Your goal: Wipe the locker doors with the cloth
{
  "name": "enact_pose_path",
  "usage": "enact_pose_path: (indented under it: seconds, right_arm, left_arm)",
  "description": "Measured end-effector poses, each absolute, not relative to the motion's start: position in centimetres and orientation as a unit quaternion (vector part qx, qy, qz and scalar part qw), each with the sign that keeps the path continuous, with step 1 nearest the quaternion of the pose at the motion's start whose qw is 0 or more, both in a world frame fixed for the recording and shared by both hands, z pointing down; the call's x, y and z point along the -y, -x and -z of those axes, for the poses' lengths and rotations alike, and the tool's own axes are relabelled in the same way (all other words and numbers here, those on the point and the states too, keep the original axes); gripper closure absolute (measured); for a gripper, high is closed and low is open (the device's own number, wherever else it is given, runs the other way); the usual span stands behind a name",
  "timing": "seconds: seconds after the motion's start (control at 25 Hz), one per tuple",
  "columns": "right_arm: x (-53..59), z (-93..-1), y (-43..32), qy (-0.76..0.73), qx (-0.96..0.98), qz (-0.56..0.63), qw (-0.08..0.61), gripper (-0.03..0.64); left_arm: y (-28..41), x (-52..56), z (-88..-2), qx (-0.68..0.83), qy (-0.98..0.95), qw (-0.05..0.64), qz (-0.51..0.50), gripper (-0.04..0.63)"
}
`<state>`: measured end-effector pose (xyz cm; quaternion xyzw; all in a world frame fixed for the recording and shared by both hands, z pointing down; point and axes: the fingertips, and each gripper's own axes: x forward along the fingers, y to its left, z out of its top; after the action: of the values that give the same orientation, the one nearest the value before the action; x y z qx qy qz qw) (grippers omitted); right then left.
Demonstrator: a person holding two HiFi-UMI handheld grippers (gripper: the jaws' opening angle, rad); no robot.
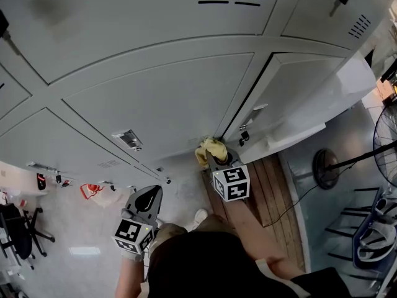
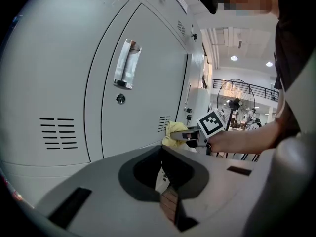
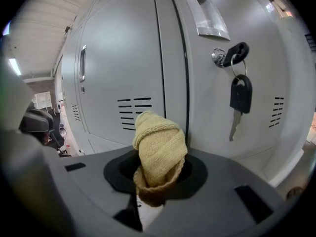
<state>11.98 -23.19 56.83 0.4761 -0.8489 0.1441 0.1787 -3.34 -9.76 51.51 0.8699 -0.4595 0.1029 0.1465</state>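
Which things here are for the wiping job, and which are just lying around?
For the job:
yellow cloth
right tool, shut on the cloth
locker doors

Just around:
standing fan
black office chair
key hanging from a lock
left tool, shut on nothing

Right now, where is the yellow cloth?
The yellow cloth is gripped in the right hand-held gripper, held low in front of the locker doors, by the seam just left of the hanging key.

Fan partly beyond right edge
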Motion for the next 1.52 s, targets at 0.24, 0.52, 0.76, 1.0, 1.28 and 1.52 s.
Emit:
enact_pose_path:
  seconds: [0.24, 0.52, 0.76, 1.0, 1.28, 1.52]
  right_arm:
    - [22.4, -57.6, -13.0, -0.494, 0.836, -0.161, 0.176, 0.517]
    - [19.8, -56.8, -14.0, -0.506, 0.831, -0.165, 0.158, 0.517]
    - [16.6, -54.6, -14.6, -0.512, 0.834, -0.159, 0.131, 0.517]
    - [13.2, -51.3, -15.0, -0.526, 0.832, -0.141, 0.103, 0.517]
    - [9.4, -47.7, -14.7, -0.539, 0.831, -0.105, 0.09, 0.517]
    - [6.3, -45.7, -14.9, -0.559, 0.821, -0.085, 0.077, 0.517]
  left_arm:
    - [3.6, 9.6, -51.7, 0.446, -0.876, 0.147, -0.106, 0.586]
    - [3.6, 9.6, -51.5, 0.418, -0.891, 0.144, -0.104, 0.586]
    - [3.3, 9.6, -51.2, 0.391, -0.904, 0.142, -0.096, 0.586]
    - [2.4, 9.5, -50.6, 0.347, -0.924, 0.134, -0.091, 0.586]
    - [1.5, 9.2, -48.8, 0.303, -0.944, 0.11, -0.078, 0.586]
    - [0.9, 8.6, -47.2, 0.268, -0.957, 0.09, -0.066, 0.586]
